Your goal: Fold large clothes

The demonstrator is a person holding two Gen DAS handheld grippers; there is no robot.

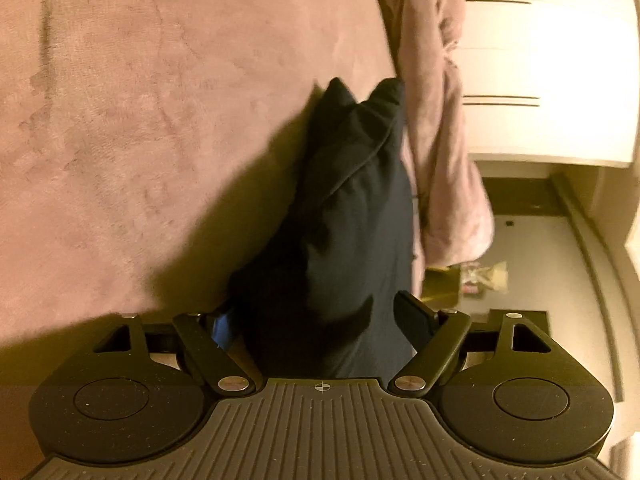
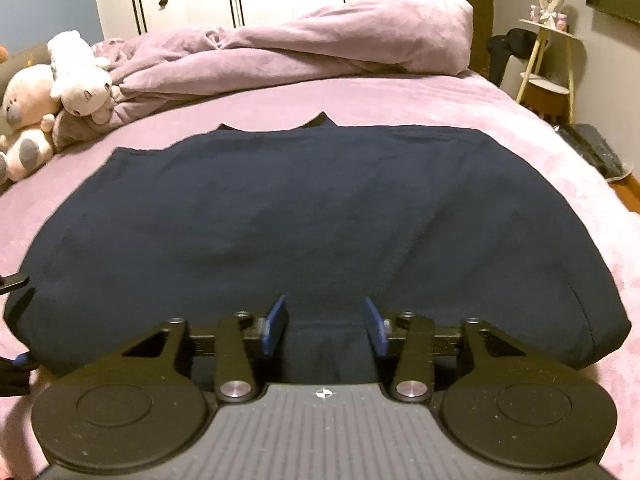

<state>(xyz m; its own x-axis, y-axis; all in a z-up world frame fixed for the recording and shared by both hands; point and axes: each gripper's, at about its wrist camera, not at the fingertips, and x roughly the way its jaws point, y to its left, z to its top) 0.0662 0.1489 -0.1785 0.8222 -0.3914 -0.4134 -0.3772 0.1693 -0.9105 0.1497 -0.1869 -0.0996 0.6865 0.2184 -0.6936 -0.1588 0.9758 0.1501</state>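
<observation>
Pink bedding (image 2: 400, 100) covers the bed, and a folded navy garment (image 2: 280, 208) lies flat across it. Both grippers sit at its near edge: the left gripper (image 1: 320, 320) stands wide with dark cloth bunched between its jaws, whether pinched I cannot tell; the right gripper (image 2: 326, 328) is half open, its blue pads (image 2: 276, 324) clear of the fabric.

One dark navy garment (image 2: 320, 216), spread flat just ahead of the right gripper (image 2: 326, 326). Two grippers: that one, plus the left gripper (image 1: 320, 320). Two blue pads (image 2: 276, 324) on the right gripper. Three plush toys (image 2: 60, 92), heaped far ahead to the left. One bunched pink duvet (image 2: 320, 40) beyond. One side table (image 2: 548, 60), far right.
</observation>
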